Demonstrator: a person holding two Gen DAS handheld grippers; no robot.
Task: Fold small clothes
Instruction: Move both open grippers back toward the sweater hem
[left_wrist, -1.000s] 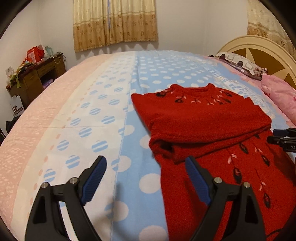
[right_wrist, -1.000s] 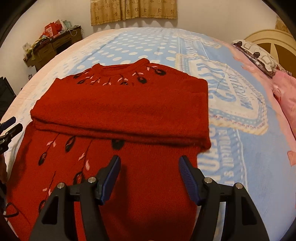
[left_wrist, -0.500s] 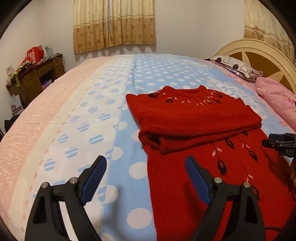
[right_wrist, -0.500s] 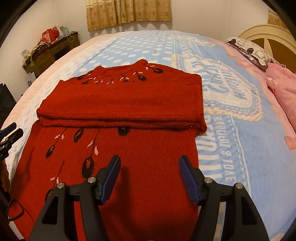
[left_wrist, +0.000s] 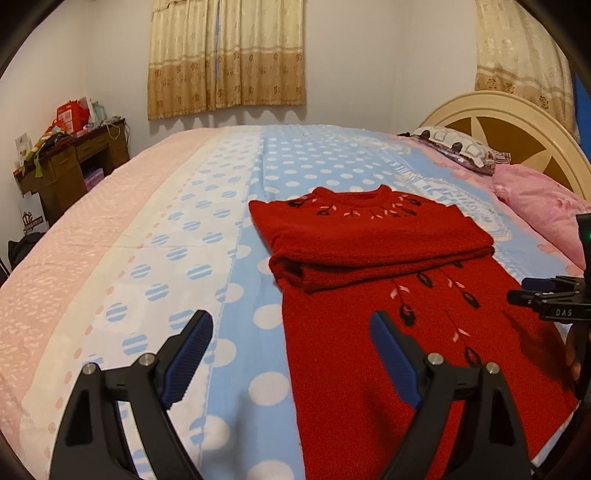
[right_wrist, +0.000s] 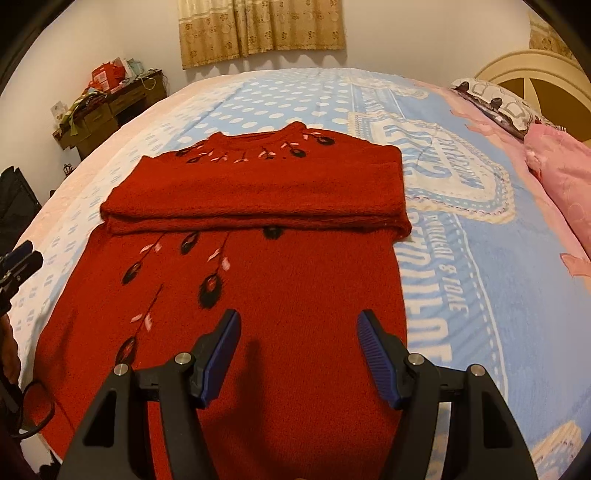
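Note:
A red knitted sweater (left_wrist: 373, 240) with black and pink leaf embroidery lies flat on the bed, neck away from me, both sleeves folded across the chest into a thick band (right_wrist: 255, 199). Its lower body (right_wrist: 288, 314) spreads towards me. My left gripper (left_wrist: 290, 354) is open and empty, above the sweater's left edge and the blanket. My right gripper (right_wrist: 297, 354) is open and empty, above the sweater's lower right part. The right gripper's tip shows at the right edge of the left wrist view (left_wrist: 546, 295).
The bed carries a blue polka-dot and pink blanket (left_wrist: 177, 236). Pink pillows (left_wrist: 543, 210) and a cream headboard (left_wrist: 506, 122) are at the right. A cluttered wooden desk (left_wrist: 70, 155) stands at the left wall. Curtains (left_wrist: 225, 55) hang behind.
Both grippers have drawn back towards the sweater's hem and risen a little, so more of the lower body shows. Both stayed open. The sweater has not moved.

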